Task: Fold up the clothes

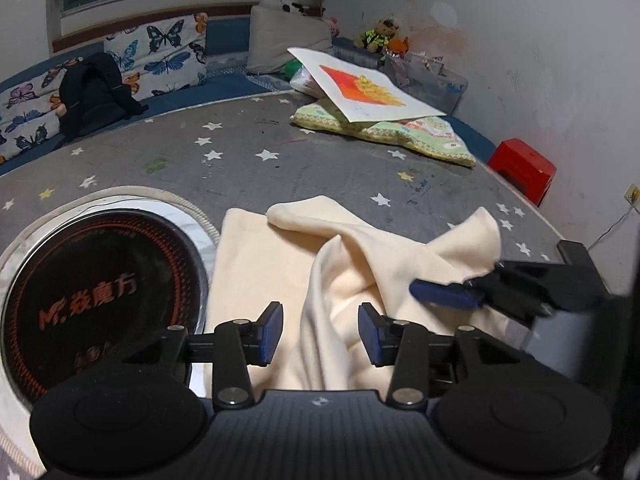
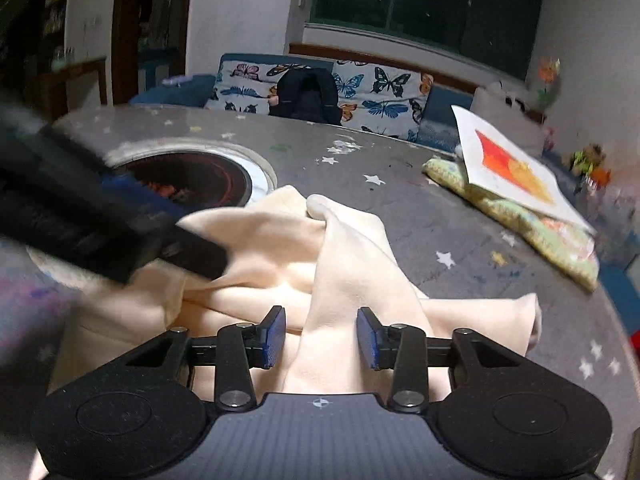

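A cream garment (image 1: 288,264) lies rumpled on the grey star-patterned table (image 1: 280,160). My left gripper (image 1: 320,334) is open, with a raised fold of the cloth standing between its blue pads. The right gripper shows at the right of the left wrist view (image 1: 464,294), low over the cloth's right corner. In the right wrist view the same garment (image 2: 280,248) lies below my open right gripper (image 2: 322,338), a fold between its pads. The left gripper (image 2: 200,256) crosses the left side of that view, blurred, over the cloth.
A round black cooktop (image 1: 96,296) is set into the table left of the cloth. A patterned cushion with a drawing board (image 1: 372,92) lies at the far side. A black backpack (image 1: 96,92), a butterfly bench and a red stool (image 1: 524,168) stand beyond the table.
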The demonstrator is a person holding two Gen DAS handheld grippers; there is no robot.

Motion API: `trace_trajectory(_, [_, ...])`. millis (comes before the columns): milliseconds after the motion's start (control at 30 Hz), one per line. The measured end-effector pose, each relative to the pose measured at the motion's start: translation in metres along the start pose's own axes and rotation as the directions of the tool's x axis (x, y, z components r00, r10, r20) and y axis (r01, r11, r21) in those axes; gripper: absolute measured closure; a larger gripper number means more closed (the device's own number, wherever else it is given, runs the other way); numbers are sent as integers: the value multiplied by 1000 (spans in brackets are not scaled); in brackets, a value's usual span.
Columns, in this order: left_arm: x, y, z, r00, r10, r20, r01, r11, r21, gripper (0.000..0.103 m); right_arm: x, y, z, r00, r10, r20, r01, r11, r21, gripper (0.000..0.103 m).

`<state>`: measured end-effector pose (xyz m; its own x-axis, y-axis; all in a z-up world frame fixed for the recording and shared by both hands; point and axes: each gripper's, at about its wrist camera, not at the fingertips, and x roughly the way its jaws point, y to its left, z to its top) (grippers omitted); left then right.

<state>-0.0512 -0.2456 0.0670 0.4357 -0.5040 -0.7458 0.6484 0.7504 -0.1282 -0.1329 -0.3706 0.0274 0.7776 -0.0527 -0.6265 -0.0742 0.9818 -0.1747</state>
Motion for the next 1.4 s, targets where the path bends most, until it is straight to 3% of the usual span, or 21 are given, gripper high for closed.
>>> trace_trajectory(67, [7, 2, 1, 1000, -3, -17, 3, 1000, -10, 92, -4, 1, -2, 1000, -27, 7, 27, 999, -37, 84])
trace_trajectory(133, [12, 5, 0, 1000, -3, -29, 3, 1000, -19, 95, -10, -3, -4, 999, -36, 16, 37, 998, -58, 90])
trace_trajectory(300, [-1, 20, -11, 1000, 9, -4, -10, 999, -38, 99, -36, -24, -14, 997, -71, 43, 73, 996, -42, 92])
trace_trajectory(467, [-16, 29, -22, 1000, 23, 6, -23, 999, -42, 99, -53, -43, -27, 996, -92, 16, 92, 996, 13, 93])
trace_trajectory(533, [-17, 29, -23, 1000, 24, 8, -24, 999, -46, 99, -57, -44, -29, 999, -49, 21, 48, 997, 65, 85])
trace_trajectory(567, [-18, 28, -24, 1000, 23, 10, -23, 999, -48, 99, -58, -44, -28, 999, -27, 25, 25, 996, 91, 77])
trace_trajectory(600, [-19, 28, -24, 1000, 22, 12, -21, 999, -49, 99, -60, -41, -27, 999, -9, 39, 5, 994, 105, 61])
trace_trajectory(633, [-19, 27, -24, 1000, 22, 13, -21, 999, -47, 99, -63, -37, -26, 998, 7, 58, -13, 993, 115, 57])
trace_trajectory(733, [-22, 26, -25, 1000, 23, 19, -22, 999, -42, 99, -63, -21, -24, 995, 51, 83, -60, 992, 114, 47])
trace_trajectory(933, [-27, 29, -28, 999, 21, 26, -20, 999, -46, 99, -37, 2, -35, 999, 38, 3, -38, 996, 81, 45])
trace_trajectory(1033, [-26, 31, -30, 1000, 19, 20, -18, 999, -47, 99, -33, -2, -43, 1000, 13, -17, -11, 995, 95, 50])
trace_trajectory(1133, [-24, 30, -30, 1000, 16, 15, -16, 999, -43, 97, -38, -9, -47, 1000, 4, -19, -2, 994, 108, 70])
trace_trajectory(1233, [-21, 27, -31, 1000, 9, 11, -8, 1000, -29, 95, -44, -12, -50, 1000, -6, -19, 8, 994, 108, 80])
trace_trajectory(1400, [-17, 26, -35, 1000, 8, 6, -7, 1000, -17, 96, -52, -13, -54, 1000, -18, -17, 20, 996, 92, 87])
